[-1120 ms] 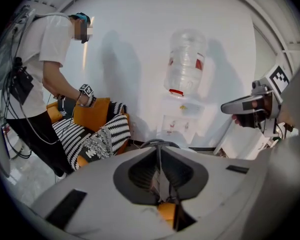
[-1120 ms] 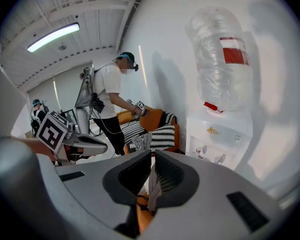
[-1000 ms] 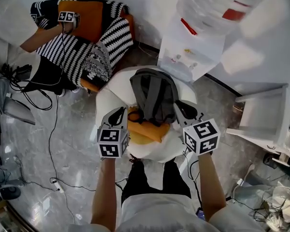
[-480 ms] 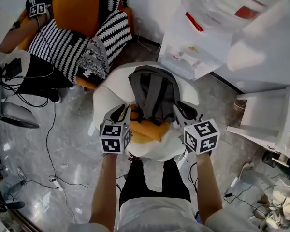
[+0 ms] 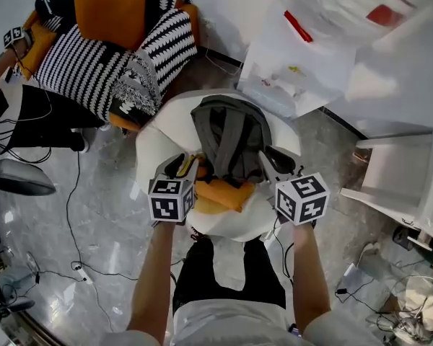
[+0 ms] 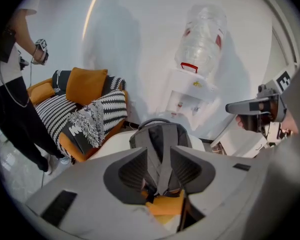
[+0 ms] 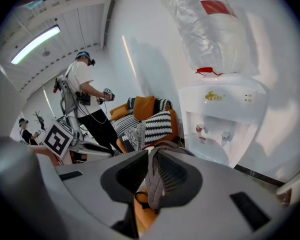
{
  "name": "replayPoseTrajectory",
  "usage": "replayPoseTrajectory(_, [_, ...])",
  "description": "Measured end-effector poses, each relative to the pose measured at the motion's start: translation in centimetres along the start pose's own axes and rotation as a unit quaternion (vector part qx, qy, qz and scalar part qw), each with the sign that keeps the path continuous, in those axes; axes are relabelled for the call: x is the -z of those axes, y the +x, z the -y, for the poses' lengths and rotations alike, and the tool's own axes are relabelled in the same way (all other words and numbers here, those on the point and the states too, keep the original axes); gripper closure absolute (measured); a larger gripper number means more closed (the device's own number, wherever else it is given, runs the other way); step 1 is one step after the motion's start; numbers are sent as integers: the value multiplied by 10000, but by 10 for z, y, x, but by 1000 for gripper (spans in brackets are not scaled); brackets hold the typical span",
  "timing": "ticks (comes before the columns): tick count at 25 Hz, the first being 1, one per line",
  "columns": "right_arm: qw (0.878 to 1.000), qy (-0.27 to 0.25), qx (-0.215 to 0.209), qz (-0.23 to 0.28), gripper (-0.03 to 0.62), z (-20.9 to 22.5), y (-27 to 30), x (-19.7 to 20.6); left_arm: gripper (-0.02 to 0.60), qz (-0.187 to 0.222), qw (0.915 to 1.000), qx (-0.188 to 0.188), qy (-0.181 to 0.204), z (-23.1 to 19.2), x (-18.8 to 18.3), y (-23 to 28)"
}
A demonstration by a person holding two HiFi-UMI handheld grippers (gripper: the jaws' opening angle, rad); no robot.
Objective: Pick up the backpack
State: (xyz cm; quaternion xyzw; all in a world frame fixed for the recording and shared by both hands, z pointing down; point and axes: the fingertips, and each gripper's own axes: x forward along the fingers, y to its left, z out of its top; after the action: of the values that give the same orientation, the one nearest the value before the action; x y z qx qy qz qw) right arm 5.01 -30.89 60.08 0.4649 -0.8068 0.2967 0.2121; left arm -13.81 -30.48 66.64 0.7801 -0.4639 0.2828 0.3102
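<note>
The grey backpack (image 5: pixel 229 139) lay on the white round table (image 5: pixel 155 146), its shoulder straps (image 6: pixel 160 159) facing up and an orange cushion (image 5: pixel 220 193) under its near end. The left gripper (image 5: pixel 180 166) hovered at the bag's left lower corner with its fingers apart, lined up on a strap but touching nothing. The right gripper (image 5: pixel 273 158) sat against the bag's right side, and its fingers had only a narrow gap, filled by a fold of grey strap fabric that they appeared to pinch. The bag looked soft and slumped, probably light, so it would likely sag and swing once lifted. The padded straps seemed the best hold, since the smooth shell would likely slip or bunch between the fingers
</note>
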Motion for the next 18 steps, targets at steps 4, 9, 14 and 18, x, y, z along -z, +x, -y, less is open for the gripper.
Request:
replayPoseTrajectory(4, [9999, 63, -33, -102, 542, 4, 9, 19, 416, -129, 9999, 36, -54, -2, 18, 18])
replayPoseTrajectory(9, [9997, 119, -27, -215, 534, 9, 17, 42, 408, -117, 9997, 151, -169, -2, 31, 32])
replayPoseTrajectory(14, [9996, 96, -69, -260, 534, 10, 29, 56, 393, -73, 9993, 196, -299, -5, 42, 46])
replayPoseTrajectory(18, [9991, 67, -208, -356, 511, 9, 41, 65, 387, -86, 9990, 239, -361, -5, 51, 56])
